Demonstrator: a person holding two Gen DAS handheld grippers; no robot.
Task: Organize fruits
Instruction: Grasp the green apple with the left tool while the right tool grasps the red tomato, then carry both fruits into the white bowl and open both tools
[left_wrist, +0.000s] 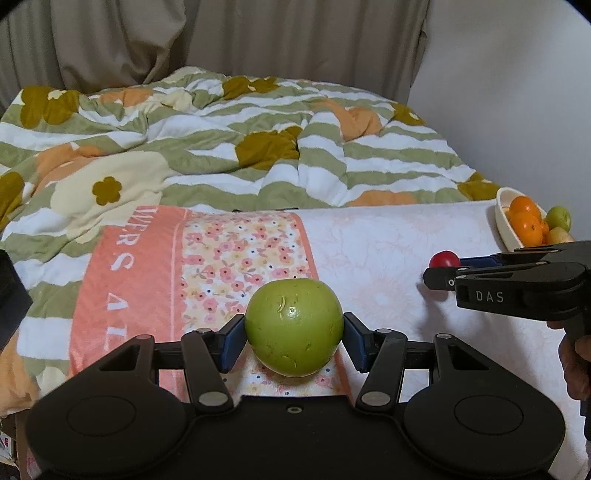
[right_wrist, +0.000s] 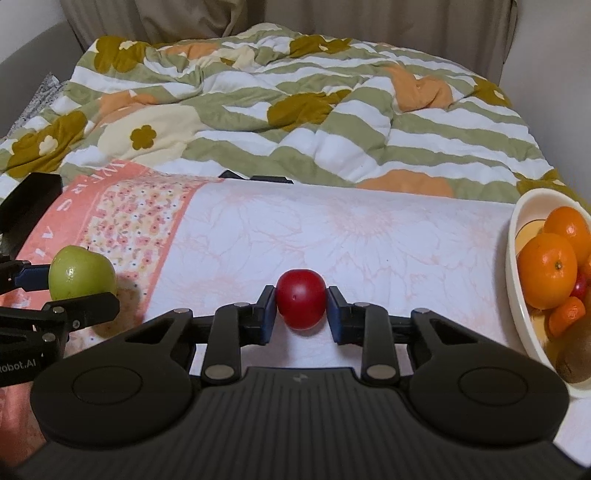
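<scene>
Covering the surface (right_wrist: 369, 236), a pale floral cloth (left_wrist: 236, 266) meets a striped quilt (left_wrist: 221, 147) and curtains (left_wrist: 258, 37) behind. Left claw (left_wrist: 294, 338) clamps a green apple (left_wrist: 294, 326); right claw (right_wrist: 301, 308) clamps a red fruit (right_wrist: 301, 302). Oranges (right_wrist: 548, 275) fill the cream bowl (right_wrist: 517, 295) at right.

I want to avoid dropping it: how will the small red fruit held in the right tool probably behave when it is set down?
The red fruit looks round and smooth, so it would likely roll on the cloth. Its glossy skin may be somewhat slippery between the right tool pads. It is small, so probably light.
</scene>
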